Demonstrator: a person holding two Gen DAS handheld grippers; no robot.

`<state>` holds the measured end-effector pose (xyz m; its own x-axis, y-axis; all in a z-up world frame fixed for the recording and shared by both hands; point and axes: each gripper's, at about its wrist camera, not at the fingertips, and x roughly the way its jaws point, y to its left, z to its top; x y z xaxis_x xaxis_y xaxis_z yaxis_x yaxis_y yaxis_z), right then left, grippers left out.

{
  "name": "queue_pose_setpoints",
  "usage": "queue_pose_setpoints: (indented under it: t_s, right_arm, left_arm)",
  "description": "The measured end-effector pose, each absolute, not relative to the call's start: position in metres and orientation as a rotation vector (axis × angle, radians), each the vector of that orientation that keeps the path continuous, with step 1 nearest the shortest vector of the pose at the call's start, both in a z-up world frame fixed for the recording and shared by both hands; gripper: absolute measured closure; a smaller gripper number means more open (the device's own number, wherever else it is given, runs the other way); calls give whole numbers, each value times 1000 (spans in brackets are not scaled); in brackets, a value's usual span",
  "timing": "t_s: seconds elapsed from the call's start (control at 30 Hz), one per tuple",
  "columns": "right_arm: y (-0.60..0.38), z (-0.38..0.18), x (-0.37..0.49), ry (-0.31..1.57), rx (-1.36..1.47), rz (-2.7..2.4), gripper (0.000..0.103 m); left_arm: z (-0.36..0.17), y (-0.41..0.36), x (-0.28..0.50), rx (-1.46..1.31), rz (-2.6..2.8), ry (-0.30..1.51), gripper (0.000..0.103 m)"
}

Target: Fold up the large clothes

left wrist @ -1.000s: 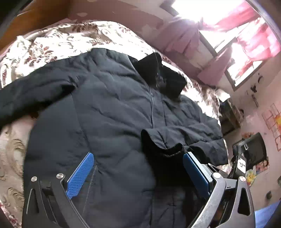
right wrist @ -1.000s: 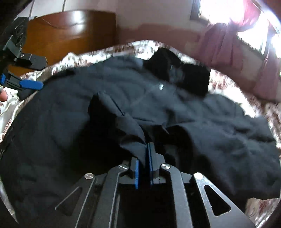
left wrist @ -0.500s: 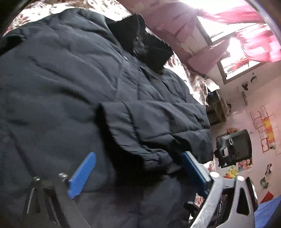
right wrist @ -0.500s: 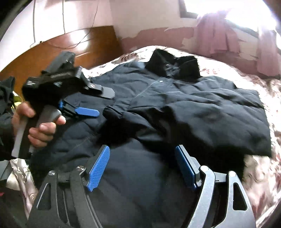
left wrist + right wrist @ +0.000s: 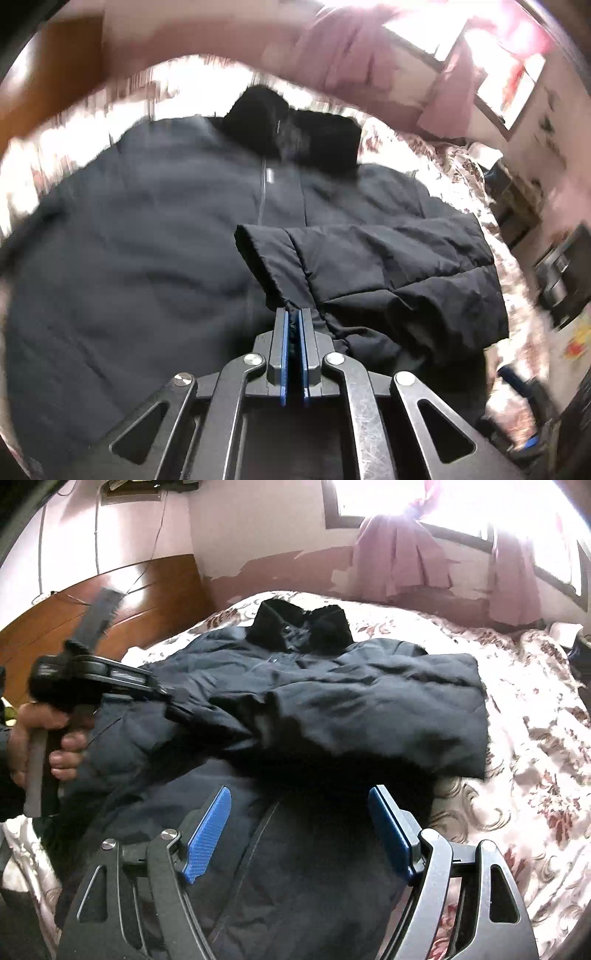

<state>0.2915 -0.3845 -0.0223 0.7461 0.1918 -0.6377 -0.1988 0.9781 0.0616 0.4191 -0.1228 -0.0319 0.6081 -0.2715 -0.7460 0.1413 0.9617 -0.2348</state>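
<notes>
Jacket (image 5: pixel 332 709) lies spread, front up, on the floral bed (image 5: pixel 517 716), one sleeve (image 5: pixel 369 266) folded across its chest. Left gripper (image 5: pixel 294 325) has just clamped onto that sleeve's cuff. Right gripper (image 5: pixel 299 812) hovers over the hem, released, grasping nothing.

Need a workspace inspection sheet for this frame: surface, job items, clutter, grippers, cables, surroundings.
Surface: bed with floral bedspread.
Job's things: dark padded jacket lying front up, one sleeve folded across its chest.
Clutter: nothing seen.
Grippers: left gripper shut on the sleeve cuff, jaws just closed; right gripper open above the jacket, holding nothing.
Cables: thin wires on the wall.
Surroundings: wooden headboard, pink curtains, bright window.
</notes>
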Motion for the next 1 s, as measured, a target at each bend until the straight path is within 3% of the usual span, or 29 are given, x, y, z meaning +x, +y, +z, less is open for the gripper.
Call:
queue_pose_setpoints:
  t_s: [0.17, 0.37, 0.57, 0.8, 1.0]
  right_arm:
    - [-379, -1, 306, 609, -32, 151, 30]
    - [-368, 13, 359, 561, 44, 134, 30]
    - [-340, -3, 415, 628, 31, 158, 30]
    - [-306, -65, 462, 835, -95, 111, 30]
    - [-293, -82, 461, 815, -153, 79, 27]
  left_arm:
    - [17, -102, 412, -16, -175, 724, 98]
    - [35, -56, 414, 37, -58, 669, 98]
    - [6, -9, 414, 33, 34, 743, 98]
    - [-55, 3, 434, 56, 89, 850, 98]
    - [-67, 17, 433, -30, 64, 859, 92]
